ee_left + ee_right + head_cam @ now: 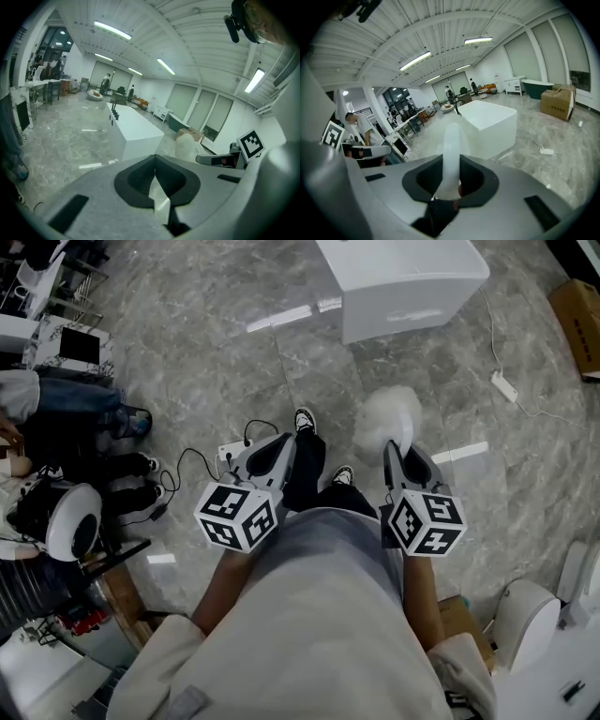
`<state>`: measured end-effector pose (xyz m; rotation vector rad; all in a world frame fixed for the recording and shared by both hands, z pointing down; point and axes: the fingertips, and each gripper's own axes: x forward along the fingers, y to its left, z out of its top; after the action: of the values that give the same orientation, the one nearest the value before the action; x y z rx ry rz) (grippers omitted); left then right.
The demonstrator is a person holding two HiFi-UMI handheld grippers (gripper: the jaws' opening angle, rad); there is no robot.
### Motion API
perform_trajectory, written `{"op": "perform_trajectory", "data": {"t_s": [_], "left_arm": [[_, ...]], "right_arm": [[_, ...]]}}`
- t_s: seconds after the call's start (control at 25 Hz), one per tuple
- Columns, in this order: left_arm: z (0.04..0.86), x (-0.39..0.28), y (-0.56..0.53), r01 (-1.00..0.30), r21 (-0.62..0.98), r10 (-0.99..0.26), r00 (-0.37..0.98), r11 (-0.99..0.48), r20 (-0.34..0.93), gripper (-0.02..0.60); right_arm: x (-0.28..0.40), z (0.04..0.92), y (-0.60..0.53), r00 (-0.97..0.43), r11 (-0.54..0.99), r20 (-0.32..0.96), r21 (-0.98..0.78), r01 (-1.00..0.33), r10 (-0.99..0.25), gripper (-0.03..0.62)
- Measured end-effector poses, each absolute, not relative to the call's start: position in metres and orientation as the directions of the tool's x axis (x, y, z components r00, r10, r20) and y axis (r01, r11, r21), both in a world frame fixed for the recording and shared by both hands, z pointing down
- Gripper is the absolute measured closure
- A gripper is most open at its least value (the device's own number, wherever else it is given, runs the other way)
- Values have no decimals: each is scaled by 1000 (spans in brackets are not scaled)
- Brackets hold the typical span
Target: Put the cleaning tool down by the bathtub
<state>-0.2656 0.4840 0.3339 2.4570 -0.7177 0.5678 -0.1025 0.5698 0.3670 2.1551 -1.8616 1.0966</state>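
Right gripper (451,161) fingers (480,174) pinch cleaning tool (451,140); left gripper (154,160) fingers (135,180) touch.

Ahead the bathtub (403,287), cleaning tool (386,418) before it toward the right, power strip (504,385) right of the bathtub

Open-plan test hall: marble-look floor (234,362), freestanding white bathtub (403,282), ceiling strip lights (111,29), desks (42,83) with equipment.

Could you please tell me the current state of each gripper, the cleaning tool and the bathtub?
left gripper: jaws together, empty.
right gripper: shut on the cleaning tool.
cleaning tool: held above the floor, not yet put down.
bathtub: standing on the floor ahead, nothing touching it.
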Motion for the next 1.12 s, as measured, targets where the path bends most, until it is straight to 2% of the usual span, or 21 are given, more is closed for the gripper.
{"op": "perform_trajectory", "data": {"t_s": [0.36, 1.12], "left_arm": [[339, -249, 418, -594, 402, -384, 783, -697, 490, 577], [327, -234, 241, -549, 449, -343, 818, -705, 462, 577]], "right_arm": [[-82, 367, 514, 45, -262, 605, -276, -925, -795, 519], [-68, 349, 333, 55, -284, 636, -264, -922, -770, 519]]}}
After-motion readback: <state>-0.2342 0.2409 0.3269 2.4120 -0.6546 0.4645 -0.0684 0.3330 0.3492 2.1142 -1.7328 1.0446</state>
